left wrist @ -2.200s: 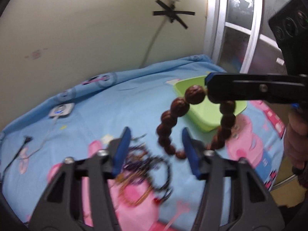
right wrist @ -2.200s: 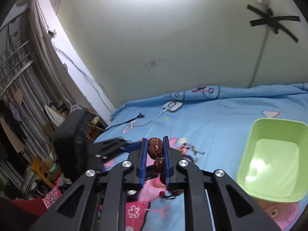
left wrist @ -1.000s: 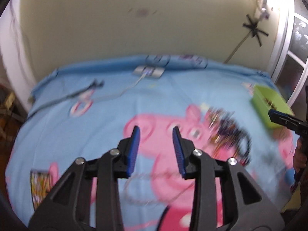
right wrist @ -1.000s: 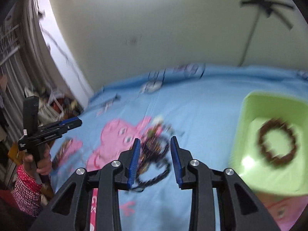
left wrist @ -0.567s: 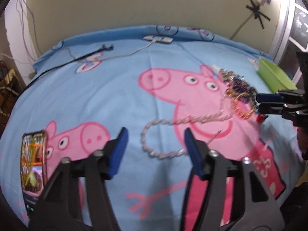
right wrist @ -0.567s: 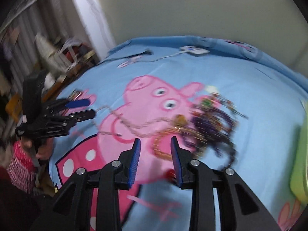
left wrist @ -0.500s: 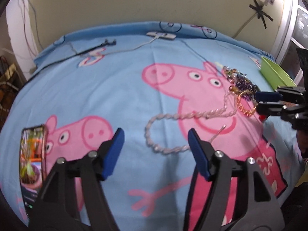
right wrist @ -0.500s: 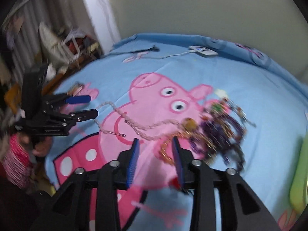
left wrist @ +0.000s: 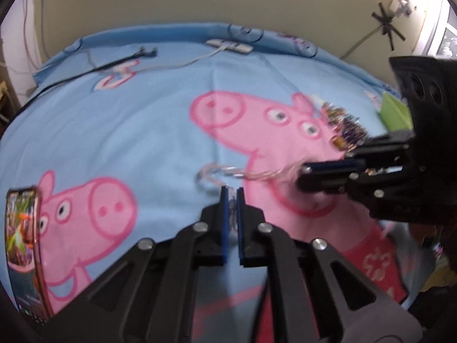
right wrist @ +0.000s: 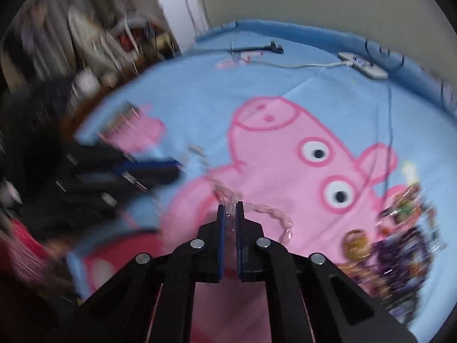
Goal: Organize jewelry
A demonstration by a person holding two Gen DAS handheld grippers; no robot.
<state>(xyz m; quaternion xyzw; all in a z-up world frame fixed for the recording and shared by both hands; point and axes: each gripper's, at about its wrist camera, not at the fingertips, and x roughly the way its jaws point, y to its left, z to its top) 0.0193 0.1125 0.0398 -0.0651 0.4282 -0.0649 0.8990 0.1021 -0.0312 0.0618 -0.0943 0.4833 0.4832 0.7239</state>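
Observation:
A long pale pink bead necklace point(left wrist: 228, 171) lies on the blue Peppa Pig sheet point(left wrist: 142, 114). My left gripper point(left wrist: 232, 197) is shut on one end of it. My right gripper point(right wrist: 230, 211) is shut on another part of the same necklace point(right wrist: 268, 210). The right gripper also shows in the left wrist view point(left wrist: 322, 174), at the necklace's right end. A tangled pile of bracelets and beads point(right wrist: 400, 234) lies to the right, and shows in the left wrist view point(left wrist: 342, 125). A corner of the green bin point(left wrist: 394, 111) shows far right.
A phone point(left wrist: 22, 245) lies at the sheet's left edge. A white charger block point(left wrist: 228, 46) with cables sits at the far edge by the wall. Cluttered shelves point(right wrist: 114, 48) stand beyond the bed in the right wrist view.
Both grippers dropped to the sheet and closed on the pink necklace, one at each end. Earlier the right gripper put the brown bead bracelet in the green bin.

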